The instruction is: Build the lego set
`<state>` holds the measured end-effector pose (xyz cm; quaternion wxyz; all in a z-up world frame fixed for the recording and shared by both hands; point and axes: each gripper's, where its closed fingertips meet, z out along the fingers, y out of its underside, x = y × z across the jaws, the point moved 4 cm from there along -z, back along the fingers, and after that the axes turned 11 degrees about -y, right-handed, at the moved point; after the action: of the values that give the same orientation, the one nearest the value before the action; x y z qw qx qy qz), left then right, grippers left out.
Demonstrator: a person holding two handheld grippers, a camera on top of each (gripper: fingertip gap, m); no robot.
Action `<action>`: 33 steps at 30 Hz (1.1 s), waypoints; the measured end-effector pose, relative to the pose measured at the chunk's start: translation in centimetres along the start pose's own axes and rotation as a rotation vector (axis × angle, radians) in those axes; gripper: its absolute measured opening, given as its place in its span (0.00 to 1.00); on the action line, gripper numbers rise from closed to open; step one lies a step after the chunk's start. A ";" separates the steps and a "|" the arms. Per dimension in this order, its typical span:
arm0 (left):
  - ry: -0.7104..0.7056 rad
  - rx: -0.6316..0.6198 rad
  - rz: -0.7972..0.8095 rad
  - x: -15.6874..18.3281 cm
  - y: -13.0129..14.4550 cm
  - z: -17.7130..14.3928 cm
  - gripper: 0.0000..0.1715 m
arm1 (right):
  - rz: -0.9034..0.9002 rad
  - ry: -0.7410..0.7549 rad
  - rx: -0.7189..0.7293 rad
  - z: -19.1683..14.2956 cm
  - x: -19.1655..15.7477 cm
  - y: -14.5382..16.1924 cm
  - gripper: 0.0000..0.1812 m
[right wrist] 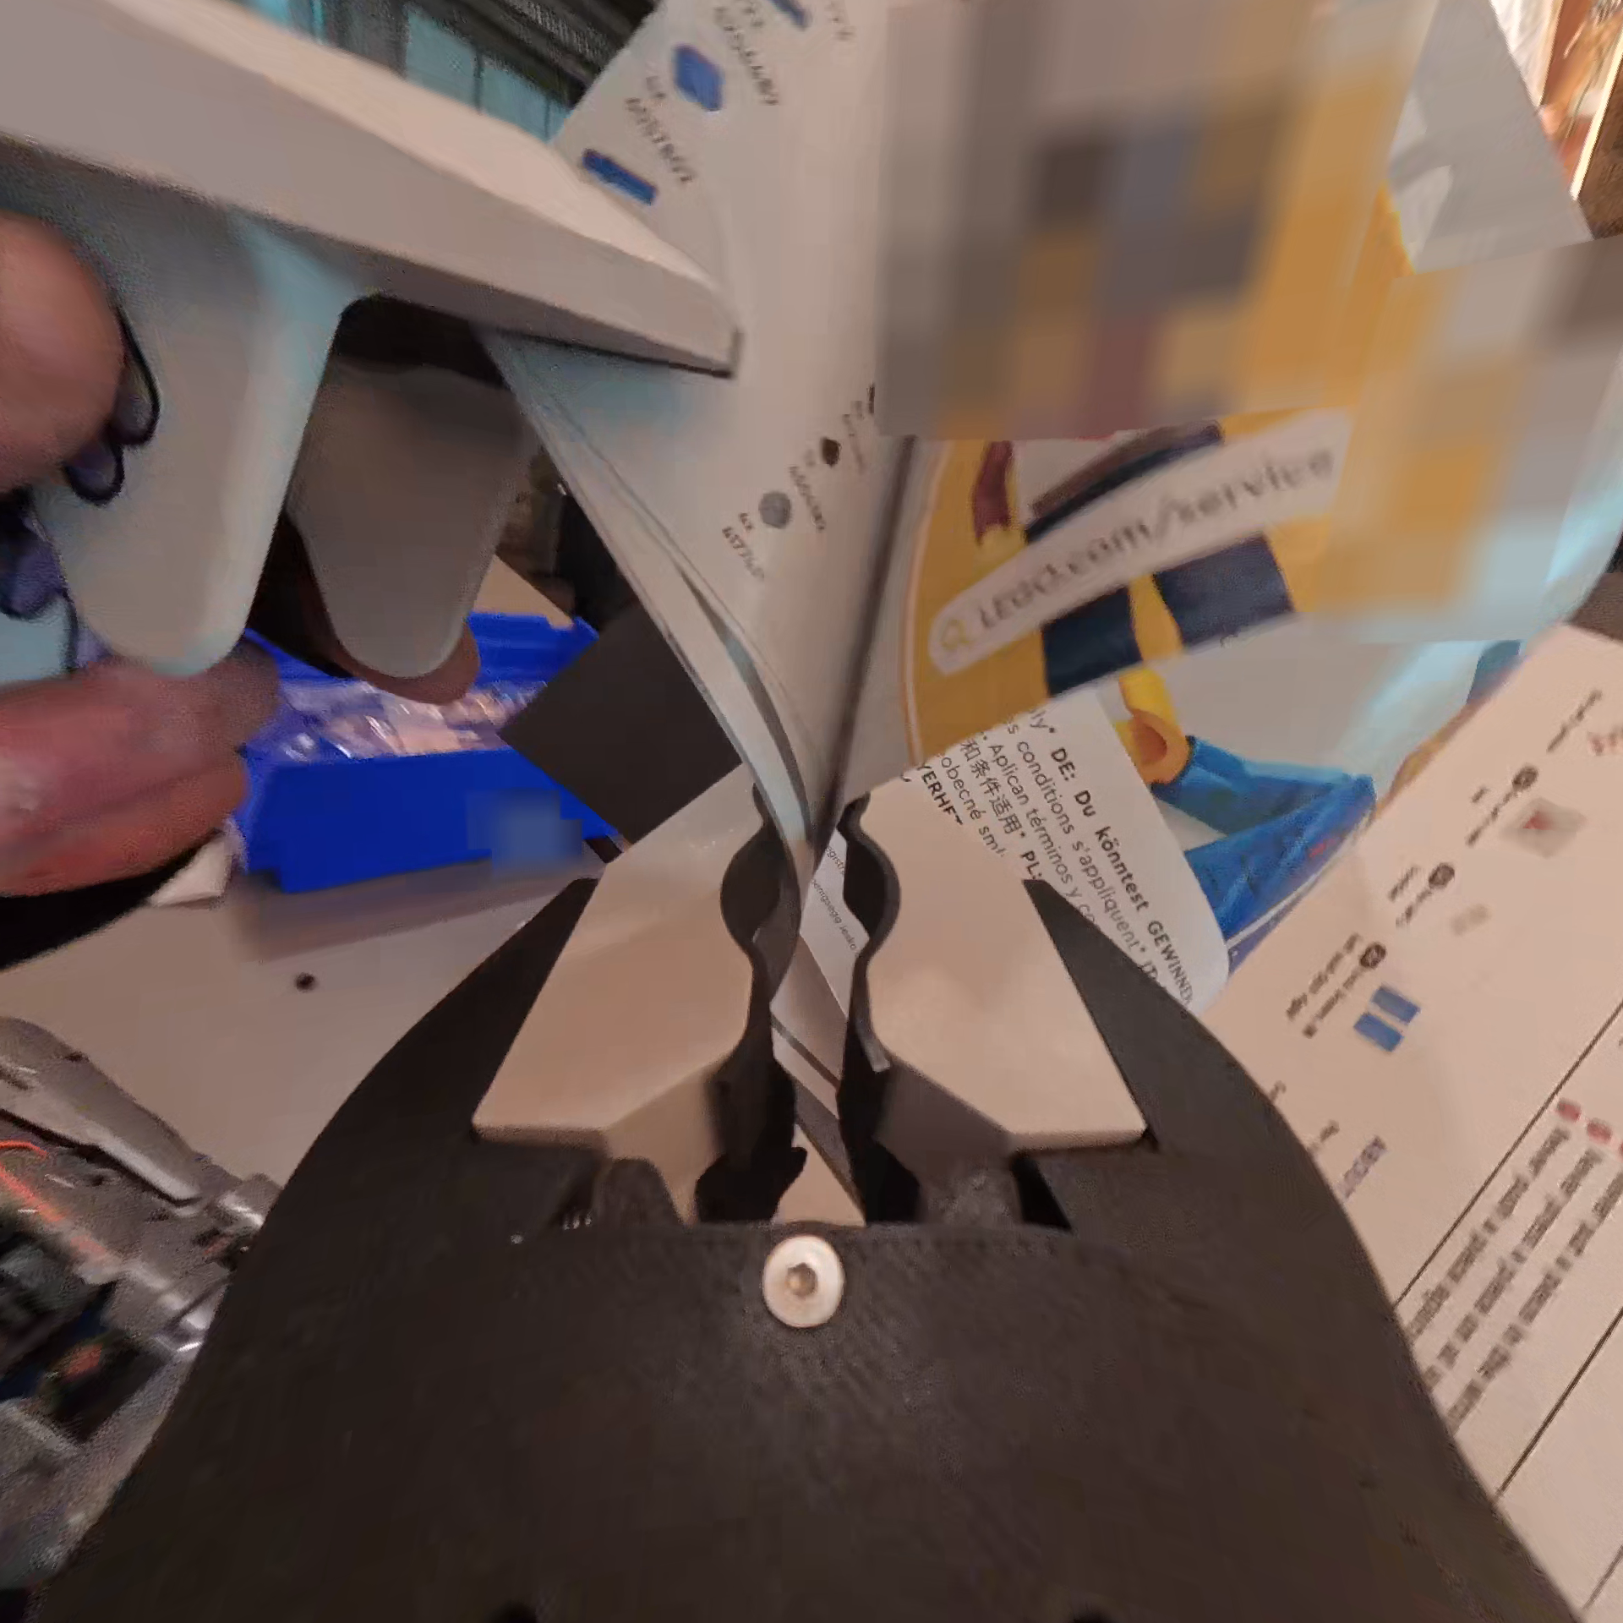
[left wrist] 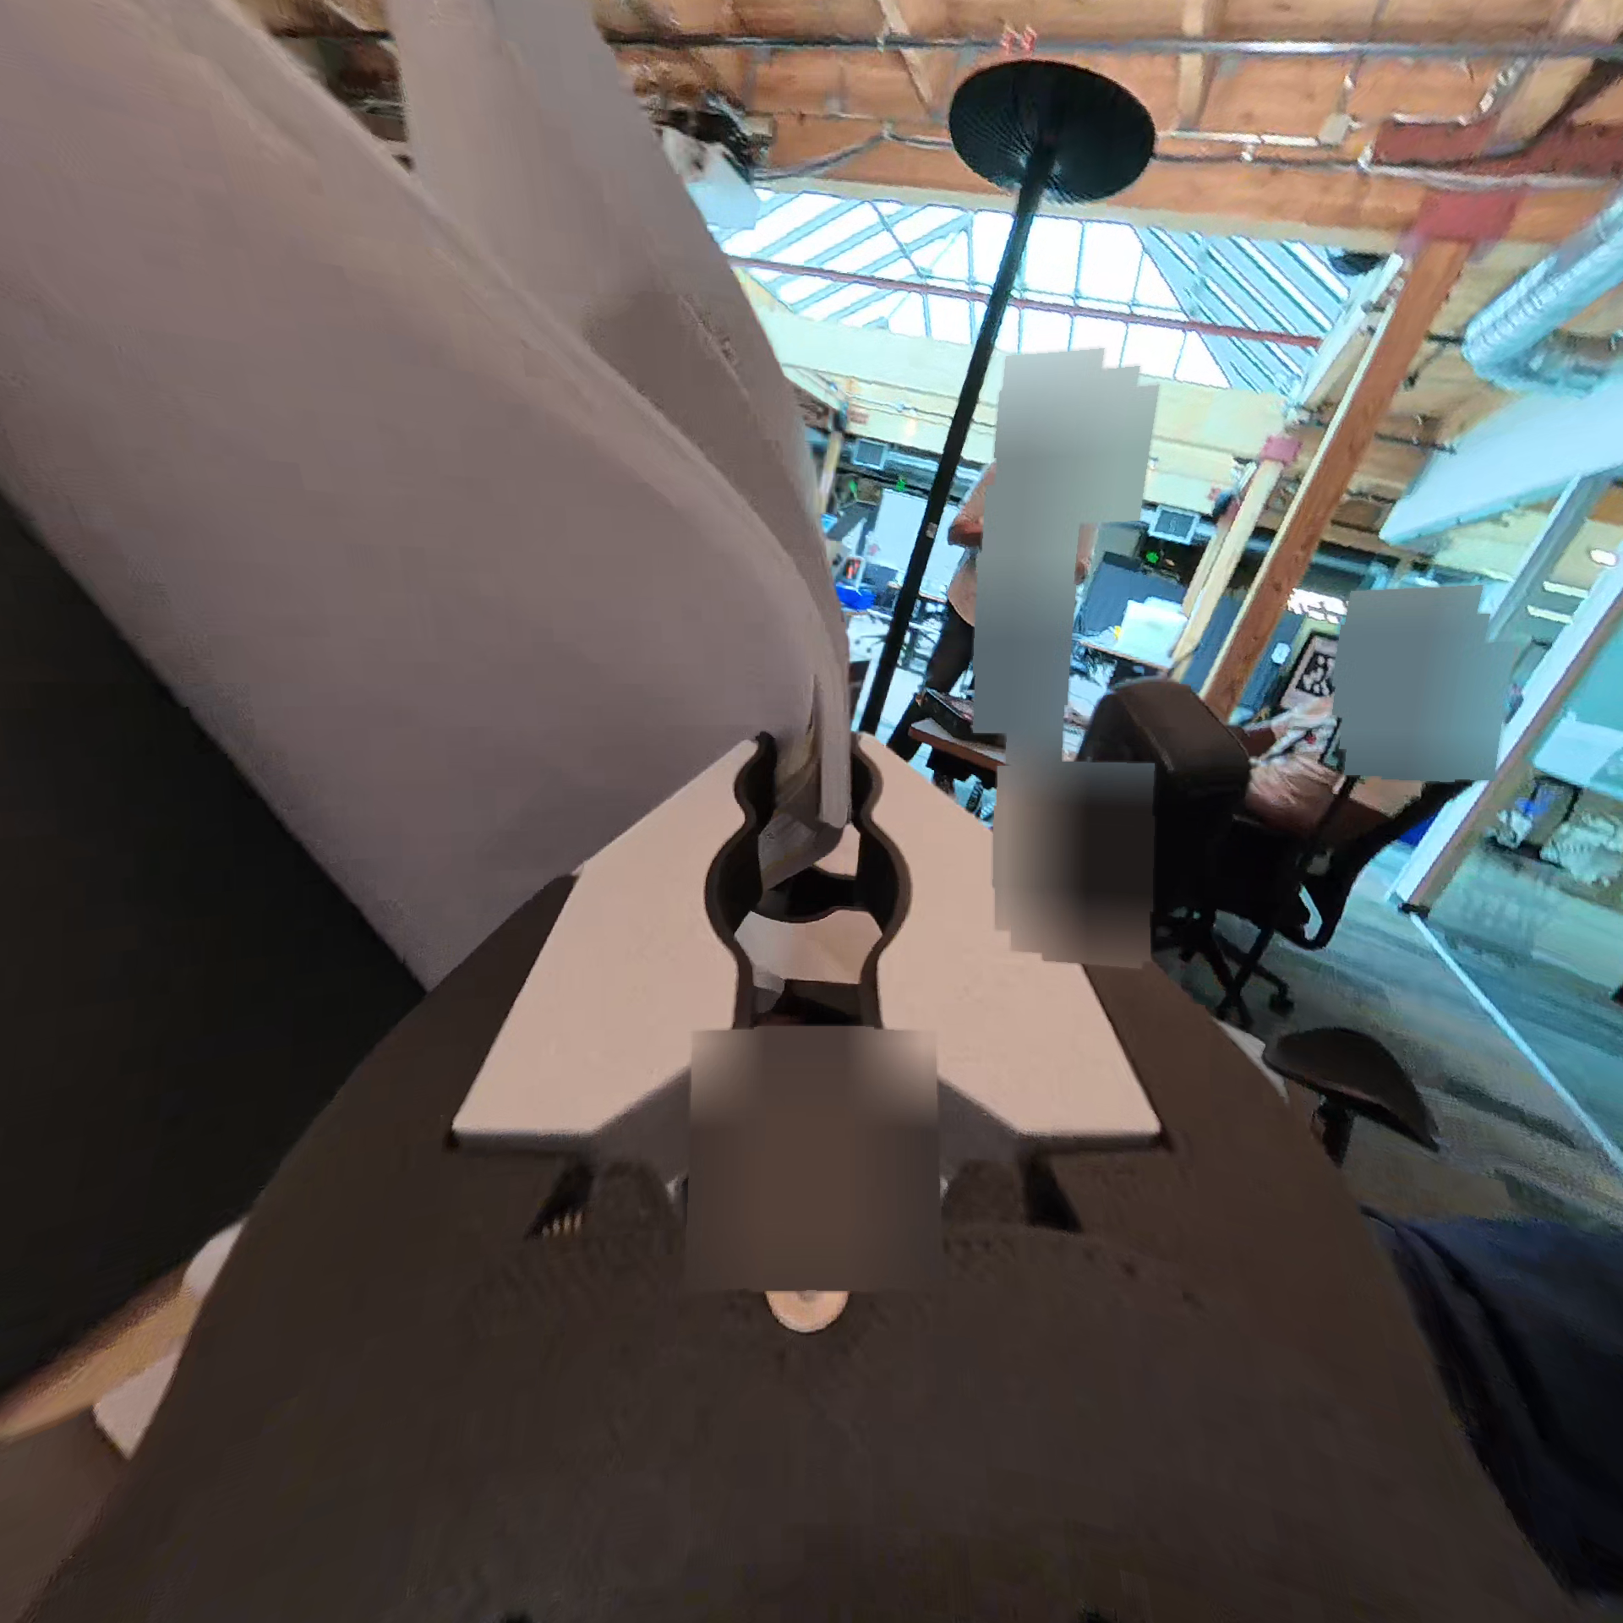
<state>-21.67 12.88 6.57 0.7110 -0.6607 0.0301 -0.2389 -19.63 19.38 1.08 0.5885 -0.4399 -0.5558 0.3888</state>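
Observation:
Both grippers hold the paper instruction booklet. In the left wrist view my left gripper (left wrist: 808, 790) is shut on the booklet's edge, and its white pages (left wrist: 395, 483) fan up to the left, blurred. In the right wrist view my right gripper (right wrist: 812, 834) is shut on several pages of the booklet (right wrist: 1098, 562), which curl upward and show printed parts lists and a yellow and blue picture. The other gripper's grey body (right wrist: 351, 246) and a person's fingers (right wrist: 114, 764) are close on the left. No loose bricks are visible.
A blue bin (right wrist: 395, 790) with clear plastic bags stands on the pale table (right wrist: 263, 957) behind the right gripper. A loose printed sheet (right wrist: 1449, 1010) lies to the right. The left wrist view faces an open workshop with a black pole (left wrist: 957, 439) and an office chair (left wrist: 1203, 790). There is about 8 cm between the tips of the two grippers.

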 end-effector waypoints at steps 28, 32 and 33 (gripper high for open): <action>-0.186 0.068 -0.239 -12.8 -1.2 -2.2 0.47 | 0.181 -0.128 -0.033 2.5 -0.4 3.6 0.02; -0.187 0.022 -0.397 -16.6 0.3 -3.2 0.49 | 0.170 -0.166 -0.056 3.7 -1.0 3.7 0.04; -0.179 0.026 -0.430 -17.2 0.7 -3.6 0.49 | 0.165 -0.186 -0.072 4.0 -1.2 3.8 0.05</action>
<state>-37.95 16.07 0.78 0.6521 -0.6613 -0.1776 -0.3254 -23.57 19.77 -2.94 0.4845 -0.4671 -0.5835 0.4547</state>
